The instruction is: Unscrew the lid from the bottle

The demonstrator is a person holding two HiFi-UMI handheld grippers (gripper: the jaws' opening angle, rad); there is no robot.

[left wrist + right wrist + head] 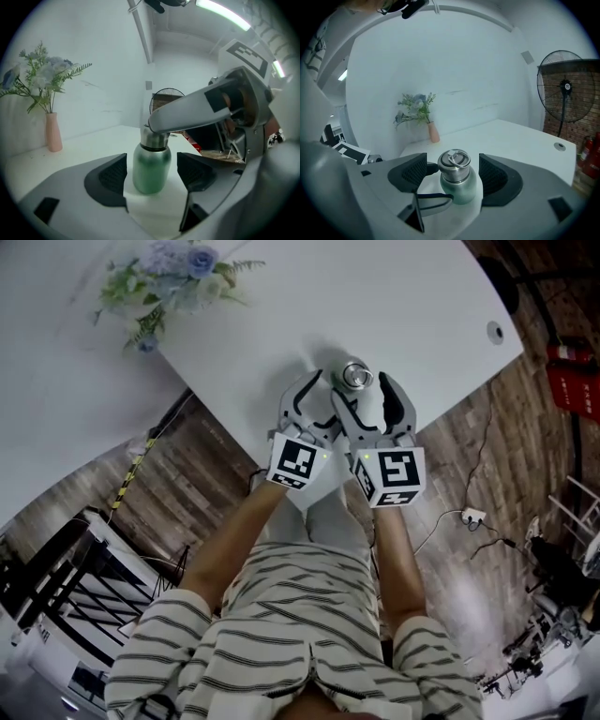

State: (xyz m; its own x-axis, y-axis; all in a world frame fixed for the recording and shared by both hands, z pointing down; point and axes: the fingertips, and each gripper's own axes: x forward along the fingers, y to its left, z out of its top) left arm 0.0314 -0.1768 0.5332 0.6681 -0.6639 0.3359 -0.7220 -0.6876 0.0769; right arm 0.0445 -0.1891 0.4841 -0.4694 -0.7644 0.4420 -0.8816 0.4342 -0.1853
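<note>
A small green bottle with a steel ring-top lid stands upright on the white table, close to its near edge. My left gripper is open, level with the bottle's body, with a clear gap to each pad. My right gripper is also open, its pads either side of the lid and not touching it. In the left gripper view, one right finger crosses over the lid and hides its top. From the head view, both grippers meet around the lid.
A pink vase of artificial flowers stands far back on the table. The table's edge runs just under the grippers, with wooden floor below. A standing fan is off to the right.
</note>
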